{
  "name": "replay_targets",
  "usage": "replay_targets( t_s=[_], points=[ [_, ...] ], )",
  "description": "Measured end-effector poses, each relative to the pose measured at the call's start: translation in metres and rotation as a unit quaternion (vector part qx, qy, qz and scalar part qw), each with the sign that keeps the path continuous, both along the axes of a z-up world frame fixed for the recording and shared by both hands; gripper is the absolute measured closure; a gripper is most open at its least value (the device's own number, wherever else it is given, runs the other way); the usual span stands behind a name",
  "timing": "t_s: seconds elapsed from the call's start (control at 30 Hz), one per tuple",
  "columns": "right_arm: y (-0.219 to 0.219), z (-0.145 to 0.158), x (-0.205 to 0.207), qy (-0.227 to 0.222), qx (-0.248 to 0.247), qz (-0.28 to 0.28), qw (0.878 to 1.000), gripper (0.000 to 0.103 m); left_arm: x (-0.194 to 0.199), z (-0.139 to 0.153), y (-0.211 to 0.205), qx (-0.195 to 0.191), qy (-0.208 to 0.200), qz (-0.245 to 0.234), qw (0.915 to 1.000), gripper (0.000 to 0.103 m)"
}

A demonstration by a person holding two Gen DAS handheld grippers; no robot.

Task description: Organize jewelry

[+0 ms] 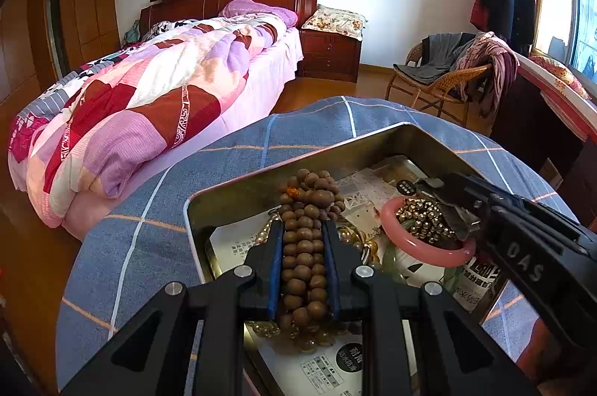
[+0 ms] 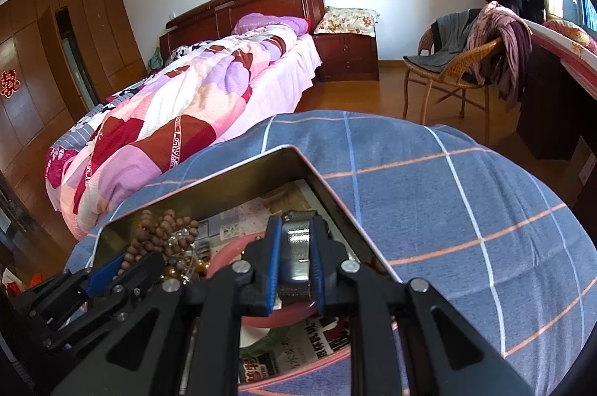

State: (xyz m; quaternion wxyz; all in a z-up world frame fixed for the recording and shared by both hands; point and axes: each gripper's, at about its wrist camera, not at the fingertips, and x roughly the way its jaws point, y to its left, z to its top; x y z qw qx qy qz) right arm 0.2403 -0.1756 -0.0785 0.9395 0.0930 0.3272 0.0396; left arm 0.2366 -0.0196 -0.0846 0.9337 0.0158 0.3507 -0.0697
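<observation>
A metal tin lined with printed paper sits on a blue checked cloth. My left gripper is shut on a strand of brown wooden beads, whose far end is heaped in the tin. A pink bangle lies in the tin around a pile of small gold beads. My right gripper is shut on a silver metal watch band above the bangle. It also shows in the left wrist view. The tin and brown beads show in the right wrist view.
A bed with a pink and purple quilt lies to the left. A nightstand stands by the far wall. A wicker chair piled with clothes and a desk stand to the right. The blue cloth stretches right of the tin.
</observation>
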Motion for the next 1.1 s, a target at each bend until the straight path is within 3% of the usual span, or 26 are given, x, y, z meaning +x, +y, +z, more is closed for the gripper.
replay_targets(
  t_s=[0.1, 0.17, 0.23, 0.3, 0.6, 0.73, 0.93, 1.1],
  points=[
    [-0.007, 0.003, -0.007, -0.013, 0.024, -0.005, 1.0, 0.055, -0.001, 0.0, -0.002, 0.009, -0.002, 0.007, 0.9999, 0.078],
    [-0.009, 0.01, -0.018, -0.032, 0.029, -0.014, 0.999, 0.048, -0.003, 0.001, -0.002, 0.008, -0.007, 0.01, 0.9999, 0.066],
    [-0.01, 0.015, -0.028, -0.051, 0.016, -0.028, 0.998, 0.034, -0.009, 0.005, -0.001, 0.006, -0.028, 0.013, 0.9995, 0.035],
    [-0.013, 0.02, -0.037, -0.065, 0.019, -0.042, 0.997, 0.029, -0.016, 0.011, 0.0, 0.002, -0.053, 0.01, 0.9985, 0.024],
    [-0.033, 0.018, -0.062, -0.058, 0.056, -0.071, 0.994, 0.015, -0.038, 0.017, 0.0, 0.005, -0.092, 0.004, 0.9957, 0.023],
    [-0.037, 0.017, -0.072, -0.053, 0.062, -0.078, 0.994, 0.014, -0.048, 0.017, 0.005, -0.003, -0.092, 0.014, 0.9956, 0.023],
    [-0.036, 0.019, -0.091, -0.059, 0.055, -0.082, 0.993, 0.014, -0.073, 0.015, 0.003, 0.008, -0.09, 0.017, 0.9958, 0.023],
    [-0.025, 0.028, -0.115, -0.08, 0.018, -0.079, 0.994, 0.014, -0.092, 0.017, 0.003, 0.012, -0.079, 0.018, 0.9967, 0.023]
  ],
)
